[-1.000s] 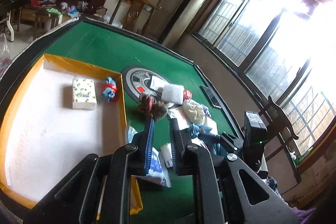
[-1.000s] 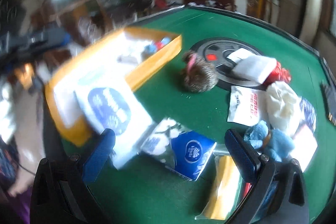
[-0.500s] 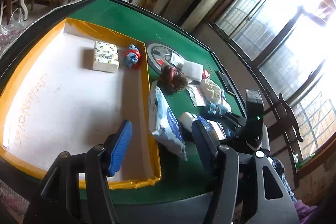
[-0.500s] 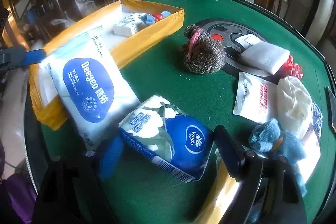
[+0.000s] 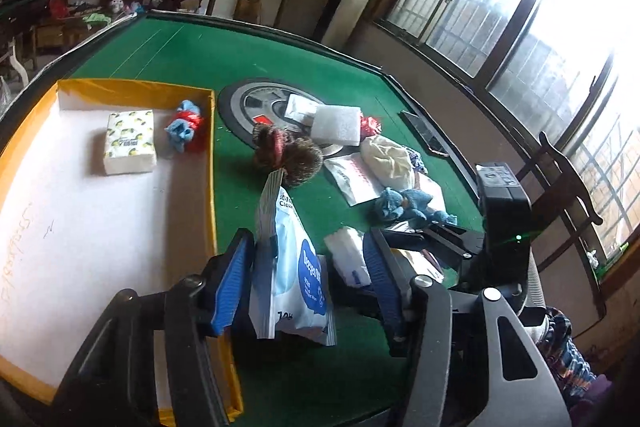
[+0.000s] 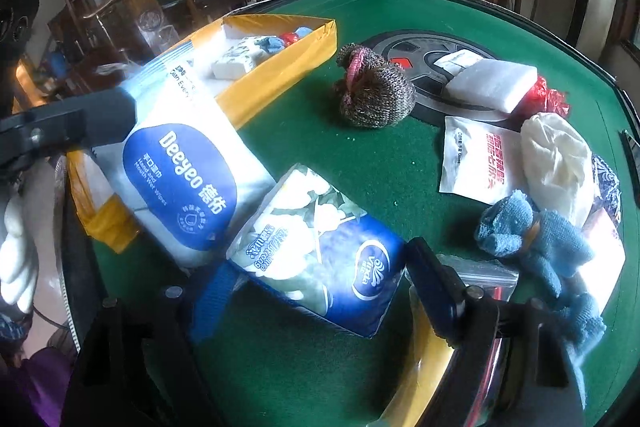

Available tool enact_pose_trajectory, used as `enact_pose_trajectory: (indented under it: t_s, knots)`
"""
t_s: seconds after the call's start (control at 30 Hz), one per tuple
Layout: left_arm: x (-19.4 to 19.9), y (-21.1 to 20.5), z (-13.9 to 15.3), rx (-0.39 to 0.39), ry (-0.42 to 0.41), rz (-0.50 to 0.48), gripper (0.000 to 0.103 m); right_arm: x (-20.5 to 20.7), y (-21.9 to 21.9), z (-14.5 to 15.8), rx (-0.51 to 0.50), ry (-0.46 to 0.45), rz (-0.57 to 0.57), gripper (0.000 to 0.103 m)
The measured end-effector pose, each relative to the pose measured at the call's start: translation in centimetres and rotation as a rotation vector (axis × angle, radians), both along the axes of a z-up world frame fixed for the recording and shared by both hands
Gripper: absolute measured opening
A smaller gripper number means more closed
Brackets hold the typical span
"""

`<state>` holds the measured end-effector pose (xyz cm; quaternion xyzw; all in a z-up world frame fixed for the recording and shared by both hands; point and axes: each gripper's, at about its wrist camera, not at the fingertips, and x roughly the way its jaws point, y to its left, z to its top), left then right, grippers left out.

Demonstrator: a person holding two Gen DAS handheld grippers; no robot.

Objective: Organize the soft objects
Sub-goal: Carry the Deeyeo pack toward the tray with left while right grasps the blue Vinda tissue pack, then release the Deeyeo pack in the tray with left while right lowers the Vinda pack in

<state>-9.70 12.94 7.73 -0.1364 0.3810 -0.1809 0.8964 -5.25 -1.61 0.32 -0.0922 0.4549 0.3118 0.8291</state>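
My left gripper is open, its blue pads either side of the white and blue wet wipes pack, which leans against the yellow-walled tray; the left pad touches it. The pack also shows in the right wrist view. My right gripper is open around a blue tissue pack lying on the green table. In the tray lie a lemon-print tissue pack and a blue and red cloth bundle.
A brown knitted pouch, a white foam block, a white sachet, a cream cloth, blue cloth and a zip bag lie on the table. A round grey centre plate sits behind.
The left gripper has come down around the wipes pack, which now stands between its pads. The right gripper has closed in around the blue tissue pack.
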Motion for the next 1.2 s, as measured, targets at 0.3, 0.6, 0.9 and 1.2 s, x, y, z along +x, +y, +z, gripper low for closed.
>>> enact_pose_trajectory:
  t_s: [0.3,0.6,0.9,1.2]
  knots:
    - [1.6,-4.3,-1.1,0.081,-0.015,-0.011,0.061,0.2,-1.2,0.0,0.06,0.031,-0.04,0.075]
    - [1.0,-2.3,0.5,-0.01,-0.048,-0.038,0.007,-0.1,-4.7,1.9,0.179,0.033,-0.153,0.032]
    - [-0.9,3.9,5.5,-0.162,-0.142,0.03,0.006,-0.1,-3.4,5.0,0.216,-0.009,-0.161,0.018]
    - [-1.9,13.9,8.2,-0.188,-0.201,0.197,0.001,0.5,2.7,9.5,0.281,-0.055,-0.054,0.017]
